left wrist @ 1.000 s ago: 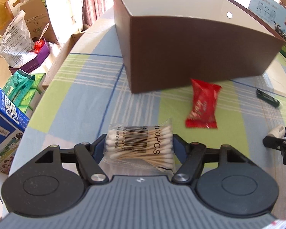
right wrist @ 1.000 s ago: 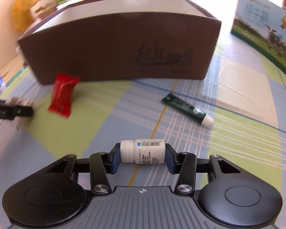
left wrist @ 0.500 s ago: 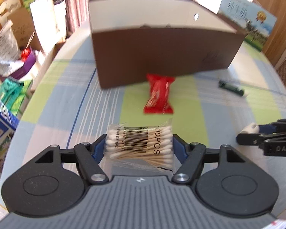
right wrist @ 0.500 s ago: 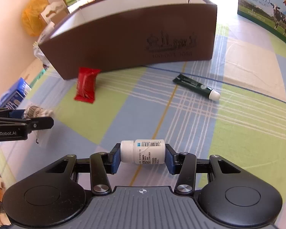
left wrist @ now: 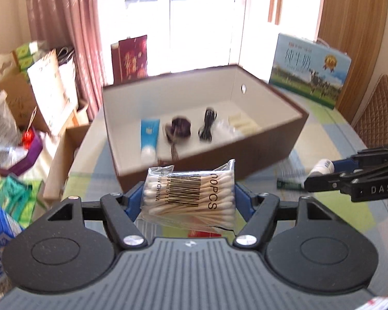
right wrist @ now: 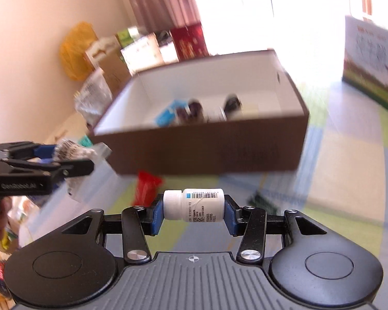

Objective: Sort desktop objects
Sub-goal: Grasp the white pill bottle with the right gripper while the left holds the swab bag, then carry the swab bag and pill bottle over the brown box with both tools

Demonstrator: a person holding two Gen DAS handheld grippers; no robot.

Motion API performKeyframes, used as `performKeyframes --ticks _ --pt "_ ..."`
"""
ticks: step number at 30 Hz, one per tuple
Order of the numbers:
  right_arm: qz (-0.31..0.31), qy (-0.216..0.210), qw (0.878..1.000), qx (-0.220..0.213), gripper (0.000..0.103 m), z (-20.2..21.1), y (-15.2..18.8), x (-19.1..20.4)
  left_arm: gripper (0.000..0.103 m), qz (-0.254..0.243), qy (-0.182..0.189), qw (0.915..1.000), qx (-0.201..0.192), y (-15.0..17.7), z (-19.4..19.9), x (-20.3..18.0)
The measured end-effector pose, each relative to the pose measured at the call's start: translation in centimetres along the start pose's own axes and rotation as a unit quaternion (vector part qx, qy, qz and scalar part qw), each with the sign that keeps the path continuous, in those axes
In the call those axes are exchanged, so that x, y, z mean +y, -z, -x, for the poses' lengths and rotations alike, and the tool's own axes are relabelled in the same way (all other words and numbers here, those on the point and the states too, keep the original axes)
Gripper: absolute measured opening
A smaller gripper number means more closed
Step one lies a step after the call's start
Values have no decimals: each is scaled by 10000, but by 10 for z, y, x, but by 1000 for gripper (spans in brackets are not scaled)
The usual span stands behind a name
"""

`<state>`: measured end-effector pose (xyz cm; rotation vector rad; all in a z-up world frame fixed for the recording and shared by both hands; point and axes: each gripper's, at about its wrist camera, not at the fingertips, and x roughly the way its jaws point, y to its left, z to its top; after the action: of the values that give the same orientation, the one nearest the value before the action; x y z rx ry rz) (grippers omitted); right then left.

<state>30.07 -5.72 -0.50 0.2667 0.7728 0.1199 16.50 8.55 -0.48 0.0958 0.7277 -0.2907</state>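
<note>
My left gripper [left wrist: 189, 199] is shut on a clear bag of cotton swabs [left wrist: 191, 197], held in the air in front of the brown box [left wrist: 219, 155]. My right gripper [right wrist: 193, 213] is shut on a small white pill bottle [right wrist: 194, 204], lying crosswise between the blue pads. The box is open and white inside; a blue tube [left wrist: 149, 134], a dark round item [left wrist: 179, 128] and a black cable [left wrist: 208, 122] lie in it. Each gripper shows in the other's view: the right gripper [left wrist: 320, 171] at the right, the left gripper [right wrist: 82, 159] at the left. A red packet [right wrist: 146, 187] and a dark green tube [right wrist: 262, 200] lie on the checked tablecloth.
A blue-and-green milk carton [left wrist: 309, 69] stands at the back right of the table. Left of the table are cardboard boxes [left wrist: 18, 85], bags [left wrist: 2, 131] and a blue box [left wrist: 0, 230]. A red gift bag [left wrist: 129, 58] stands behind the brown box. A quilted chair back [left wrist: 380, 108] is at far right.
Both grippers have risen with their loads and tipped, so the inside of the brown box is now visible. The red packet has slipped below the left gripper's view.
</note>
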Motion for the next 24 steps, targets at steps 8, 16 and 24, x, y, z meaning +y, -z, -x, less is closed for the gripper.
performKeyframes --ticks 8,16,24 --pt "314 19 9987 -394 44 -10 -61 -4 68 -131 172 9997 -87 -51 -22 9" --pt "143 278 9994 -178 44 -55 -100 -36 68 -145 460 9985 261 -81 -73 4" --pt "-146 865 9943 612 44 -116 -117 -60 68 -374 769 9928 841 -99 -133 -6"
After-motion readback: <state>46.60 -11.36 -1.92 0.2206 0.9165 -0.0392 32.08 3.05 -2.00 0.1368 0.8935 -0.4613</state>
